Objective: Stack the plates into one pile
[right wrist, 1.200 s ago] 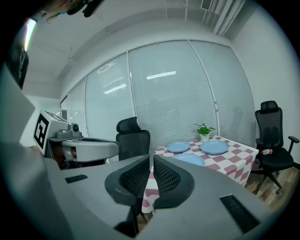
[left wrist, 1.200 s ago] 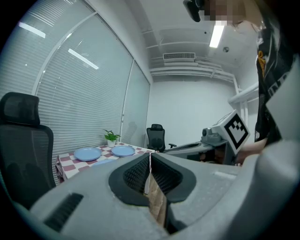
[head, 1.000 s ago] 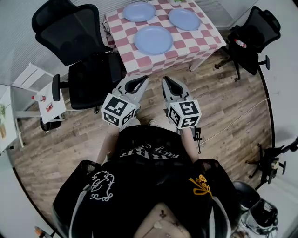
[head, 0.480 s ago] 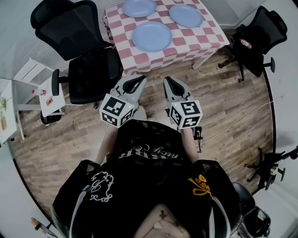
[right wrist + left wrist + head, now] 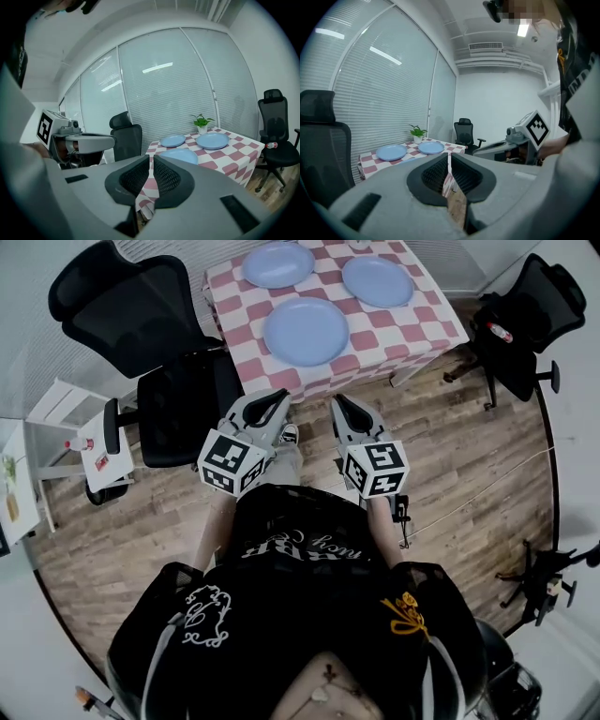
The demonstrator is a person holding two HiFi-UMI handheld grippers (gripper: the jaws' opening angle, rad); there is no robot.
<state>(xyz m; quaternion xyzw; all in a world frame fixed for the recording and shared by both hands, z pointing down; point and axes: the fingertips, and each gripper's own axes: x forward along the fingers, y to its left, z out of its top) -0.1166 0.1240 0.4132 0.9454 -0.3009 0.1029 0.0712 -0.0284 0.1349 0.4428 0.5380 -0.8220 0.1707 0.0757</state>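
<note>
Three light-blue plates lie apart on a red-and-white checked table (image 5: 412,334): the nearest plate (image 5: 306,330), a far-left plate (image 5: 278,263) and a far-right plate (image 5: 378,280). In the head view my left gripper (image 5: 284,397) and right gripper (image 5: 335,401) hang side by side over the wooden floor, short of the table's near edge. Both are shut and hold nothing. In the right gripper view the right gripper (image 5: 151,157) points at the nearest plate (image 5: 179,155). The left gripper (image 5: 449,156) points past the two plates (image 5: 392,152) (image 5: 431,147) seen in its own view.
A black office chair (image 5: 155,343) stands left of the table, close to my left gripper. Another black chair (image 5: 525,320) stands at the right. A small potted plant (image 5: 202,123) sits at the table's far end. A white side table (image 5: 89,442) stands at the left.
Both grippers have moved toward the table, still shut and side by side. The table and plates now lie nearer in the head view.
</note>
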